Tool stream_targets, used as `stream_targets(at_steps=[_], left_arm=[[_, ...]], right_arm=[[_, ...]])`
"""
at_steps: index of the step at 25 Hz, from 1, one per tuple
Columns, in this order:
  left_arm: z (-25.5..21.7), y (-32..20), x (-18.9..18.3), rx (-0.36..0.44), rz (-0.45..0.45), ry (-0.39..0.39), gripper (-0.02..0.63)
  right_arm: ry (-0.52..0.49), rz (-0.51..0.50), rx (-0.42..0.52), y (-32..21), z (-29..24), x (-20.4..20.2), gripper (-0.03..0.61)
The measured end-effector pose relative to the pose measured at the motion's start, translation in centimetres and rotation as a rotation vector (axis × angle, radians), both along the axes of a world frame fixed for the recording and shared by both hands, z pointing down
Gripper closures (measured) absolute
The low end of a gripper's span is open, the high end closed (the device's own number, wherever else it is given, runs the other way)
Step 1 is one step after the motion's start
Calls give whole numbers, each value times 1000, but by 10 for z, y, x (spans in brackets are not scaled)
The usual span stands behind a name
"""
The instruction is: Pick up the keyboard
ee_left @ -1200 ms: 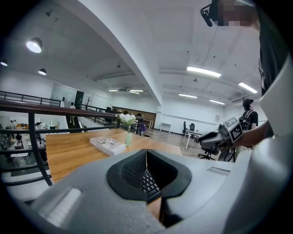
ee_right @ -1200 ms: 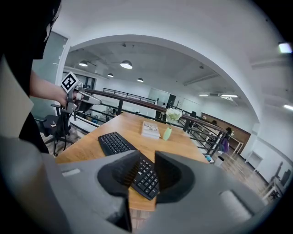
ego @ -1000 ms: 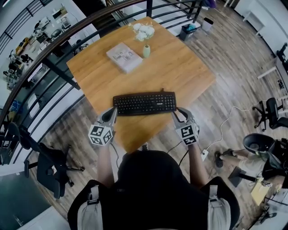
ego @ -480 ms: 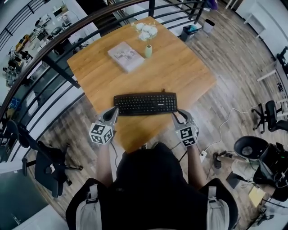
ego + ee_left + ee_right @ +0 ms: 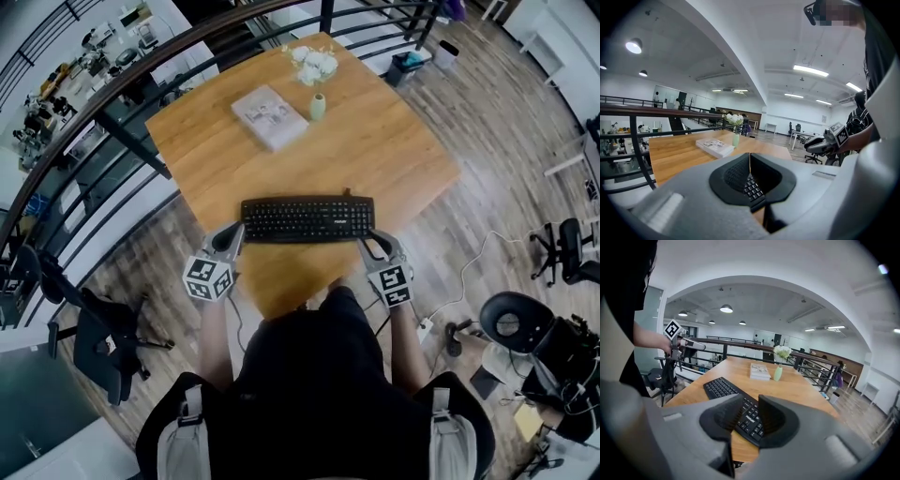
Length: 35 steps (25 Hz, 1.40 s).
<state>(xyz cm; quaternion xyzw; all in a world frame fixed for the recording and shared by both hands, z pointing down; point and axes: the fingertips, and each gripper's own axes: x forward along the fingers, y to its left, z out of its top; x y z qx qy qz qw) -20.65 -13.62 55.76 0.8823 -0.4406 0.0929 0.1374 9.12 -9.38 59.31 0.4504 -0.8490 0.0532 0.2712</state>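
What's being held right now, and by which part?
Nothing. The black rectangular keyboard lies on the wooden table. The left gripper is shut on nothing by its left end; the right gripper, by its right end, is opening its fingers, nothing between them.

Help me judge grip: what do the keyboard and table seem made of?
Keyboard: probably matte black plastic, going by its moulded keys with white legends. Table: wood or wood-look laminate, hard to tell which; warm grain lines, smooth satin top.
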Motion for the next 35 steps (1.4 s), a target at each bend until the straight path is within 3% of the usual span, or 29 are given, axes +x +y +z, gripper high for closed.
stream_targets(at_steps=[12, 21, 30, 35], left_arm=[[18, -9, -21, -57, -54, -8, 600], [35, -22, -22, -83, -72, 23, 598], [68, -34, -23, -154, -100, 4, 595], [90, -43, -15, -212, -83, -46, 479]], right_arm=[[38, -104, -40, -39, 25, -28, 466], [57, -177, -127, -44, 50, -39, 465], [58, -160, -186, -56, 77, -27, 428], [42, -91, -225, -66, 94, -1, 414]])
